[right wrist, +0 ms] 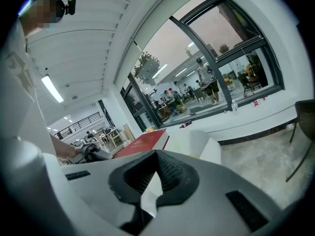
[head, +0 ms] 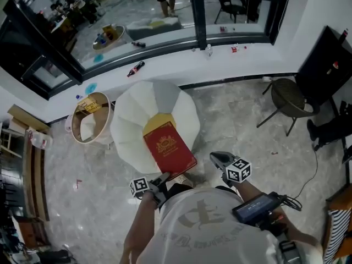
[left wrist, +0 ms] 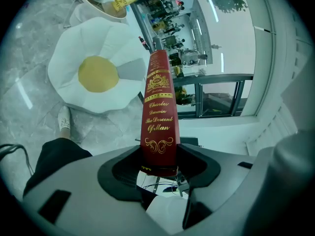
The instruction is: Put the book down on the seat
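A red hardback book (head: 169, 150) with gold print hangs over the near edge of the seat (head: 137, 120), a white flower-shaped cushion with a yellow centre. My left gripper (head: 163, 179) is shut on the book's near end. In the left gripper view the book's spine (left wrist: 158, 117) stands up between the jaws, with the seat (left wrist: 69, 68) on the floor beyond. My right gripper (head: 218, 159) hovers to the right of the book, shut and holding nothing. The right gripper view shows its own closed jaws (right wrist: 156, 157), the book (right wrist: 142, 142) and the seat (right wrist: 199, 141).
A round wood-rimmed basket (head: 91, 117) stands just left of the seat. A dark round chair (head: 289, 98) and a black panel (head: 324, 65) are at the right. A white window ledge (head: 165, 65) with small bottles runs behind. My shoe (left wrist: 64, 119) is by the seat.
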The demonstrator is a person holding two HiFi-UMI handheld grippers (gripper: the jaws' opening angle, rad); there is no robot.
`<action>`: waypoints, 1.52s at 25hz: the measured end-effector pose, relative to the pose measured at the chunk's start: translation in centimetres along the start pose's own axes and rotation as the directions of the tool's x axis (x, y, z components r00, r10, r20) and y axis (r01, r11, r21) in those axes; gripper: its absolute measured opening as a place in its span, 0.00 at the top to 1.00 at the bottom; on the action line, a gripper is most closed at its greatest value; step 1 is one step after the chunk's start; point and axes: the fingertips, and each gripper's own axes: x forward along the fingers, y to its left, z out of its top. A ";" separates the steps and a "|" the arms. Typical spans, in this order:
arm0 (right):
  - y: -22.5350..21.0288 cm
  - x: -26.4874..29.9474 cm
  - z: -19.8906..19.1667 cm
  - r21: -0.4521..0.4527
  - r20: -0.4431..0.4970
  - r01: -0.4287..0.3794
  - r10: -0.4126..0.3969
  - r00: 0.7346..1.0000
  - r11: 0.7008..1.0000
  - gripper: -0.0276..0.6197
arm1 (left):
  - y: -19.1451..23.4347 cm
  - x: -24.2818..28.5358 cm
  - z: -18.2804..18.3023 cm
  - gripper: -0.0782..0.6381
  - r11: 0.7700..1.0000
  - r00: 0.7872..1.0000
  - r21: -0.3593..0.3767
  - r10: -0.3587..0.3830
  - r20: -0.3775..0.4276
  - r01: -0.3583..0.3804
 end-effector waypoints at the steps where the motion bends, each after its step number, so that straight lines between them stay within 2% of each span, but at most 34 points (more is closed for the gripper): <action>1: -0.1 -0.2 0.0 0.002 0.002 0.003 -0.003 1.000 1.000 0.94 | -0.2 0.2 0.0 0.56 1.000 1.000 0.000 -0.002 0.000 0.002; 13: -1.9 -1.7 -0.8 0.050 0.002 0.065 -0.065 0.998 0.997 0.94 | -1.3 2.7 0.7 0.56 1.000 1.000 -0.008 -0.005 -0.027 0.005; 19: -3.9 -0.9 -0.6 0.071 -0.026 0.105 -0.104 0.994 0.992 0.94 | -0.8 5.6 2.6 0.56 1.000 0.997 0.002 0.014 -0.071 -0.014; 27: -6.3 0.2 1.5 0.052 -0.044 0.151 -0.149 0.988 0.987 0.94 | -0.8 8.0 5.6 0.57 1.000 0.993 0.003 -0.002 -0.116 0.003; 33: -10.1 4.5 5.6 0.046 -0.065 0.155 -0.152 0.986 0.987 0.94 | -1.3 10.4 11.1 0.57 0.999 0.995 -0.026 0.016 -0.102 -0.019; 38: -11.4 7.7 8.0 0.045 -0.059 0.153 -0.151 0.987 0.987 0.93 | -1.2 10.8 14.9 0.57 0.999 0.994 -0.017 0.048 -0.095 -0.050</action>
